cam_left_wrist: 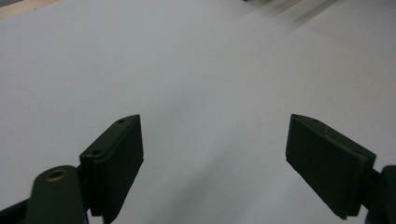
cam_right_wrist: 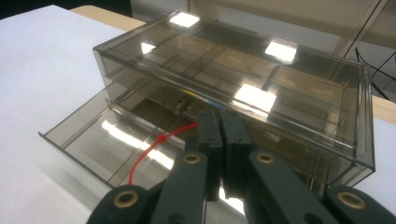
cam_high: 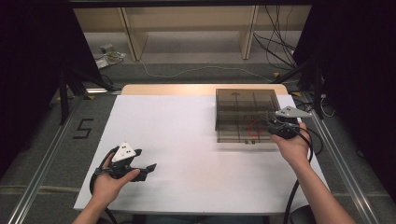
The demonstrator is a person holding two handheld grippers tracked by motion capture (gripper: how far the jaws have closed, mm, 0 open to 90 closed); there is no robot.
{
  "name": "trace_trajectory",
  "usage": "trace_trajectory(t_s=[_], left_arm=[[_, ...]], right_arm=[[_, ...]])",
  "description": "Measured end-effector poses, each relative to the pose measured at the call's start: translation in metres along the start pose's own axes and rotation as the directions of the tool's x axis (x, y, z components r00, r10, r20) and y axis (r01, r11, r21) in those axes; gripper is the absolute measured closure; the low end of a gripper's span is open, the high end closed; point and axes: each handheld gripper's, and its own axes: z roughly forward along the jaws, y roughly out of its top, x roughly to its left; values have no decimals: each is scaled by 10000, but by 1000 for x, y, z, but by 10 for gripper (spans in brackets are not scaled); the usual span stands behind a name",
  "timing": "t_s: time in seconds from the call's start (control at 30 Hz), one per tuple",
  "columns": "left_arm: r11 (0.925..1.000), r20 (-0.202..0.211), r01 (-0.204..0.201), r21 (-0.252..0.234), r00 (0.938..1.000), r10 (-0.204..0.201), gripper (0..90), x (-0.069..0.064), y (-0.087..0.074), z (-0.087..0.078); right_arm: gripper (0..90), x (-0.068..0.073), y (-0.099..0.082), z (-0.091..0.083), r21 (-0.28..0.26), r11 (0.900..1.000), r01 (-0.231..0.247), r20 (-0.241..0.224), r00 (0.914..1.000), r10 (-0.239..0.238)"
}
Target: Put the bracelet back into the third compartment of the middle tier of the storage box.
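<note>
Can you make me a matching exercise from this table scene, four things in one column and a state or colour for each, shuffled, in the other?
Things:
1. left hand-held gripper
2. right hand-held gripper
3. lower drawer of the smoky clear box
4. thin loop in that drawer

States or colours:
A. red
B. pulled out
C. jaws wide apart over the bare white tabletop
D. jaws closed together

Pairs: 1-C, 2-D, 3-B, 4-A
</note>
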Motion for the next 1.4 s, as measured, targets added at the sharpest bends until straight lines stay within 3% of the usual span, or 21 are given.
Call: trace_trajectory(t_s=[1.4], left_arm=[[10000,0,9,-9,10000,-9,190,0,0,-1]], right_arm=[[887,-11,-4,-6,53,10000,-46,317,9995,44]])
